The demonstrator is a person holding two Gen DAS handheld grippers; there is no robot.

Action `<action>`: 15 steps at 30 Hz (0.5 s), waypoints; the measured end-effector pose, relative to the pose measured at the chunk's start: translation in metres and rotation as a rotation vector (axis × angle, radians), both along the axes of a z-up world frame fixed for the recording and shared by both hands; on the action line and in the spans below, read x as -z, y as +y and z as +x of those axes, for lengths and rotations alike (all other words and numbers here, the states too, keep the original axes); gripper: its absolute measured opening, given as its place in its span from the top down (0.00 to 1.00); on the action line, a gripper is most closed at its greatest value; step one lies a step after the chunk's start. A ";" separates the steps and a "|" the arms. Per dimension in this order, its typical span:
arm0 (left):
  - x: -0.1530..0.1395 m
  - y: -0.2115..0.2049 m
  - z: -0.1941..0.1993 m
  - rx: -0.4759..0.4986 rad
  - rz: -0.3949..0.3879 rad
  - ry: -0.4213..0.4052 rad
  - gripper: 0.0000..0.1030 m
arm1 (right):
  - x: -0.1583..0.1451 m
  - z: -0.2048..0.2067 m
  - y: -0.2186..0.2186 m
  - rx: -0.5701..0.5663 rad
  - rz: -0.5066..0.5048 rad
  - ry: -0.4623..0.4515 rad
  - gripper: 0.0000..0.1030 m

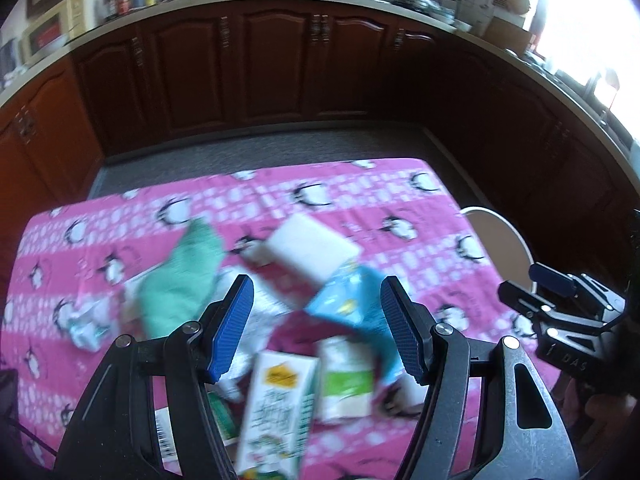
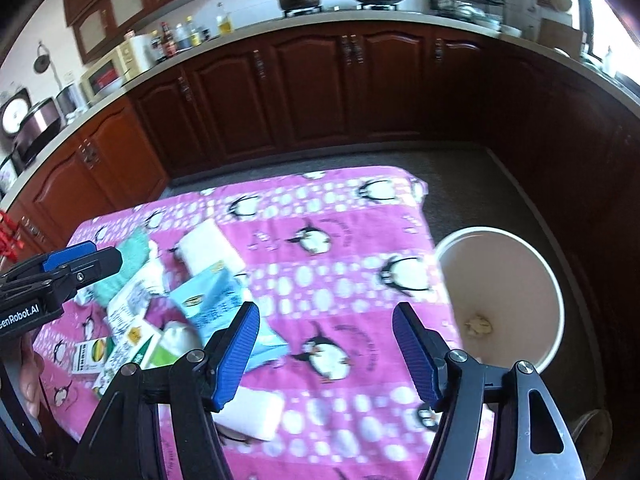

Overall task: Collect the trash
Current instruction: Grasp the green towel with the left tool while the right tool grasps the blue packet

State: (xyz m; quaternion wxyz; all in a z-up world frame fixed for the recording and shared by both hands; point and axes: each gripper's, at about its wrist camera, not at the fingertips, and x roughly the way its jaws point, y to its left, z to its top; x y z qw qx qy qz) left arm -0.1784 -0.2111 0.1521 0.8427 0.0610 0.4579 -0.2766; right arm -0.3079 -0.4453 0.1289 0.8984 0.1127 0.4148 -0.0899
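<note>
We hold both grippers above the counter [image 2: 360, 240], which is covered in a pink penguin-print cloth. Our left gripper [image 1: 316, 328] has its jaws spread wide with nothing between them; it hovers over the pile of trash at the near left part of the counter. In that pile we see a green-and-white drink carton [image 1: 276, 408] nearest us, a light blue packet [image 1: 352, 304] just beyond it, a white block [image 1: 312, 244] farther back, and a mint green cloth [image 1: 184, 280] to the left of those, with a crumpled wrapper [image 1: 86, 326] lying apart nearer the left edge. The pieces overlap and the view is blurred, so we cannot tell exactly which ones touch.

Our right gripper [image 2: 324, 348] is likewise wide open and empty, over the bare middle of the cloth, to the right of the pile. Just beyond the counter's right edge stands a white bin [image 2: 552, 280] on the floor, with one small crumpled scrap [image 2: 478, 325] lying at its bottom.
</note>
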 end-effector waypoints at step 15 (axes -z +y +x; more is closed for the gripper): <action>0.043 0.105 0.043 -0.108 -0.012 0.104 0.37 | 0.040 0.045 0.055 -0.190 0.030 0.112 0.27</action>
